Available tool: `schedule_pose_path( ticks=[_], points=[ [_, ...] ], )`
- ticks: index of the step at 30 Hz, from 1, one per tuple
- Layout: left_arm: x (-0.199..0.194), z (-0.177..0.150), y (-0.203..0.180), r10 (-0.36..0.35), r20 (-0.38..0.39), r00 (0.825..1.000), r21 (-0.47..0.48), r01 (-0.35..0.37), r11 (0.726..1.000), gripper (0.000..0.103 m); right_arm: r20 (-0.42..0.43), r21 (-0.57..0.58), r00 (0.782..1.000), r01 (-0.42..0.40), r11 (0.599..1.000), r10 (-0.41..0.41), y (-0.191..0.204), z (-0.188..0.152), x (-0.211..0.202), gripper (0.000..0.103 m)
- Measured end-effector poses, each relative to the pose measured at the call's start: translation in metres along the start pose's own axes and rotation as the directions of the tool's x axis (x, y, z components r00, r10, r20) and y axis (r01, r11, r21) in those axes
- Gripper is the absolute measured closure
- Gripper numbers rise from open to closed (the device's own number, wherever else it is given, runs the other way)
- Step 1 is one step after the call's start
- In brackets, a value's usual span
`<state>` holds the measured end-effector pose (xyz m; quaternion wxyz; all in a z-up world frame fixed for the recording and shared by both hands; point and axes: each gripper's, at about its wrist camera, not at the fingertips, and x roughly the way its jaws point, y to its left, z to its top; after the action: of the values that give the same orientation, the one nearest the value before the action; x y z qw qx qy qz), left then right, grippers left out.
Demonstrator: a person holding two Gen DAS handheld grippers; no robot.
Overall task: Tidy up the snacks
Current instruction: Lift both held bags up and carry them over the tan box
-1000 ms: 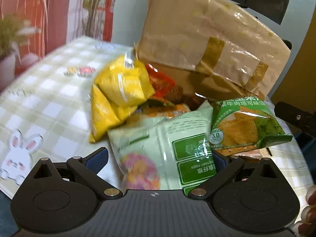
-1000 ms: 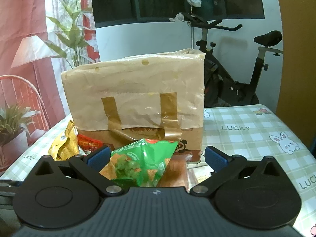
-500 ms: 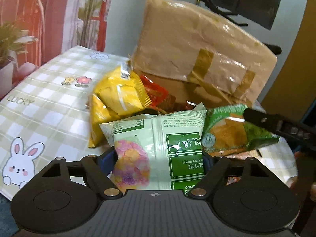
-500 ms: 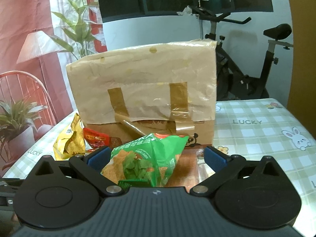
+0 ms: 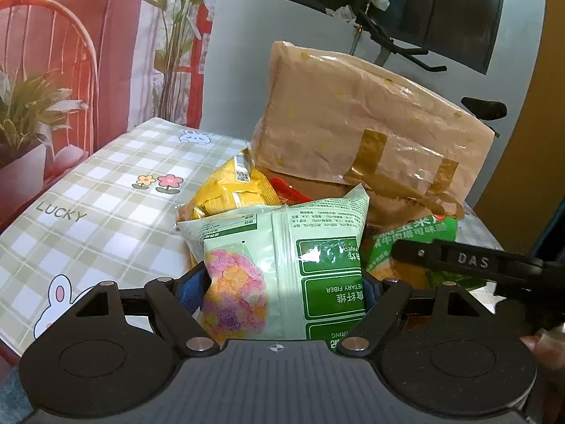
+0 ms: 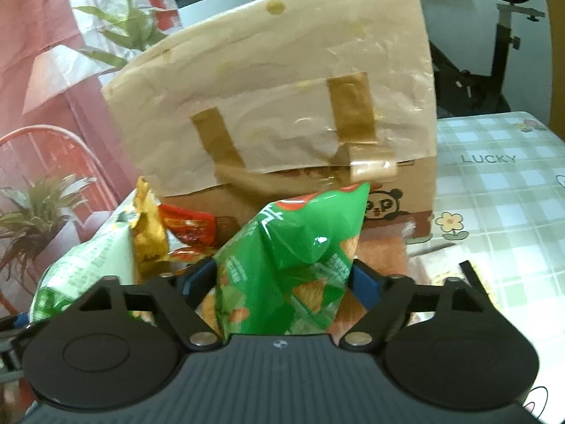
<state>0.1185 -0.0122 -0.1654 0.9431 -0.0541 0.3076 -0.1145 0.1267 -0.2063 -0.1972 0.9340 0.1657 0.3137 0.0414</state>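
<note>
- My left tool (image 5: 279, 282) is closed on the pale green snack bag (image 5: 282, 265); both blue pads press its sides, and the bag stands up between them with its long axis pointing away from me, toward the far side
- My right tool (image 6: 282, 279) grips the bright green chip bag (image 6: 289, 265) in the same way, and the pointed top corner of this bag leans a little to the right
- The cardboard box (image 6: 282, 106) stands at the far side on the worktop (image 6: 494, 176), directly ahead of both tools; its taped front flap hangs down, and I cannot tell if the opening under it is free
- A yellow bag (image 5: 229, 194) and a red packet (image 6: 187, 226) lie near the box at its left foot, between the box and my tools
- The two tools are just beside each other; in the left wrist view the right tool (image 5: 469, 265) shows as a dark bar to the right, near my pale green bag
- I judge that the right tool is more squarely in front of the box, so its bag could go forward first, while the left one must travel far and to the right
- A risk, I think: the two bags may rub together if both tools move forward at once
</note>
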Motion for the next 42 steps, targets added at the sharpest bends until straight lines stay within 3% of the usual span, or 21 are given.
schedule_pose_path(
  ticks=[16, 42],
  points=[
    [-0.030, 0.001, -0.002, 0.043, 0.089, 0.995, 0.014, -0.044, 0.999, 0.020, 0.147, -0.140, 0.989, 0.001, 0.990, 0.019, 0.021, -0.010, -0.058, 0.029],
    [-0.049, 0.021, 0.000, 0.123, 0.205, 0.971, 0.006, -0.127, 0.992, 0.020, 0.293, -0.182, 0.954, -0.005, 0.983, 0.059, 0.032, 0.007, -0.098, 0.029]
  ],
)
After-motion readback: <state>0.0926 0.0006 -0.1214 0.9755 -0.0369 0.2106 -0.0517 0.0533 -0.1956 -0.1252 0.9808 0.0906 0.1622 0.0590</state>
